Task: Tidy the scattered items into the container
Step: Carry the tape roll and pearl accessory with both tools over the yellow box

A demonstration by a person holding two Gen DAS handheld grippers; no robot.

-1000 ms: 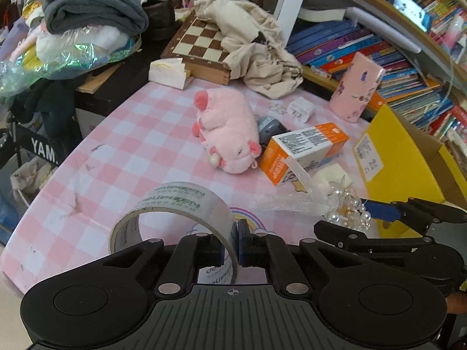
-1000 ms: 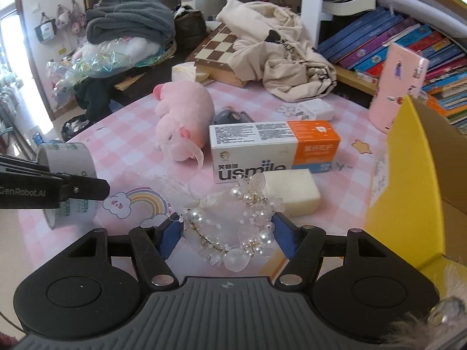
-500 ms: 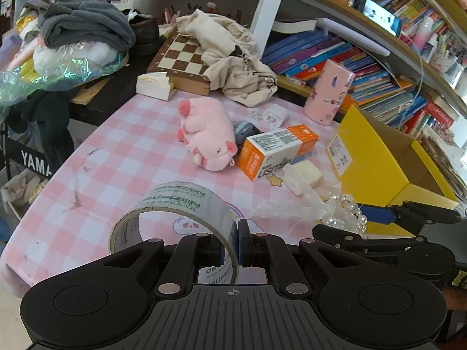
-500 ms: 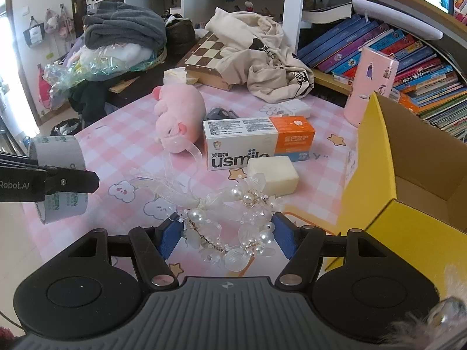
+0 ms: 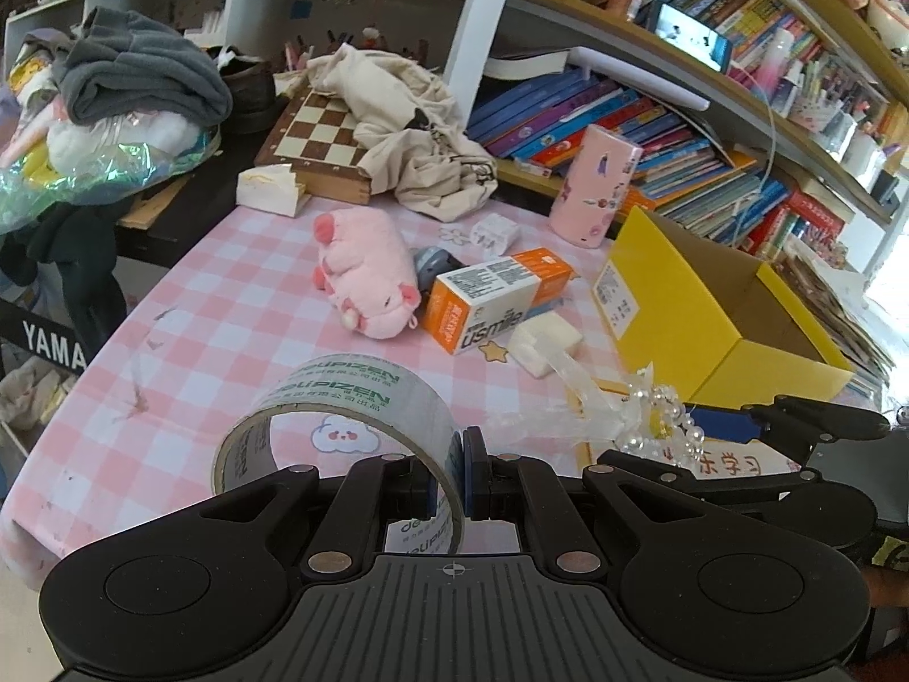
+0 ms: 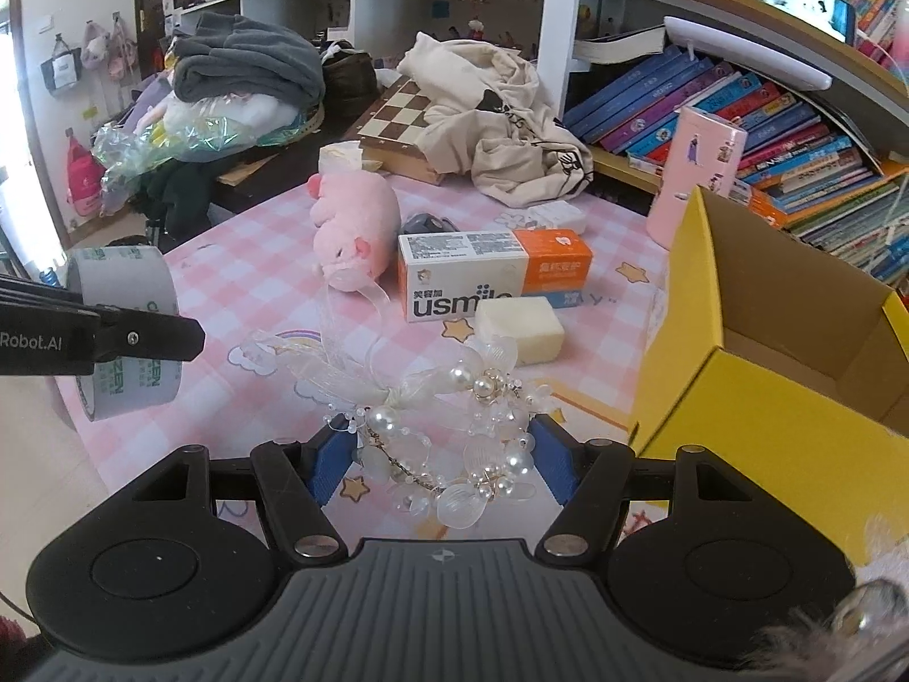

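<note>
My left gripper [image 5: 454, 457] is shut on the wall of a clear tape roll [image 5: 346, 398] and holds it above the pink checked table; the roll also shows in the right wrist view [image 6: 122, 335]. My right gripper [image 6: 437, 457] is shut on a pearl bead hairpiece [image 6: 454, 437] with a sheer ribbon, which also shows in the left wrist view [image 5: 659, 420], and holds it above the table left of the open yellow box [image 6: 755, 358]. The box [image 5: 704, 312] stands at the table's right.
On the table lie a pink plush pig [image 6: 355, 227], an orange and white usmile box [image 6: 488, 273], a cream soap bar [image 6: 520, 329], a grey object [image 6: 426, 223], a small white box [image 6: 554, 216] and a pink case [image 6: 701, 170]. A chessboard [image 5: 318, 131] and cloth [image 5: 409, 131] sit behind.
Both grippers have risen and pulled back from the table with their items, so more of the table and the yellow box's inside now shows.
</note>
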